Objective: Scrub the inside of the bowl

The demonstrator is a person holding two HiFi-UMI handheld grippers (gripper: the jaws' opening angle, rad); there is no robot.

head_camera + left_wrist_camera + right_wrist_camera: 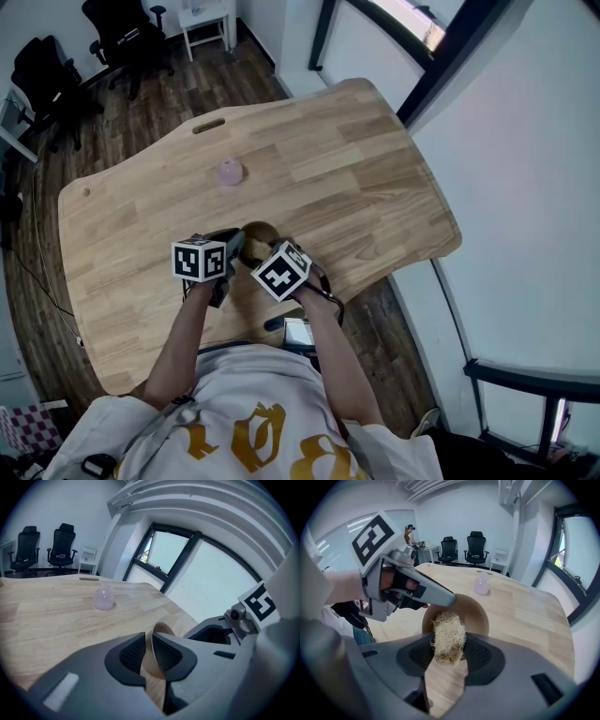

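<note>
1. Setting: an office room with a dark plank floor, black chairs (122, 28) at the far wall and large windows. The pale wooden table (375, 159) is almost bare, with one small pink object (231, 172) standing well apart from the work.
2. Location of the bowl: the brown bowl (260, 232) sits at the near edge of the table, directly in front of the person and between the two tools. It is tipped, with its mouth turned towards the right side. I cannot tell whether its base rests on the wood.
3. Left gripper (149, 644): the jaws are closed on the bowl's wall, one pad inside and one outside, so the rim is pinched and the bowl is held steady.
4. Right gripper (449, 656): the jaws clamp a wad of pale, straw-like scrubber (448, 637). Its long axis runs along the jaws and its free end projects forward.
5. Governing relation: the open hollow lies straight ahead of the scrubber's tip, with the left tool's grip on the rim off to the upper left of that line. The fibres overlap the near rim, but actual contact with the inner surface cannot be confirmed.
6. Assessment: the right tool is the working one. A short push forward along its own axis should bring the fibres onto the inner wall.
</note>
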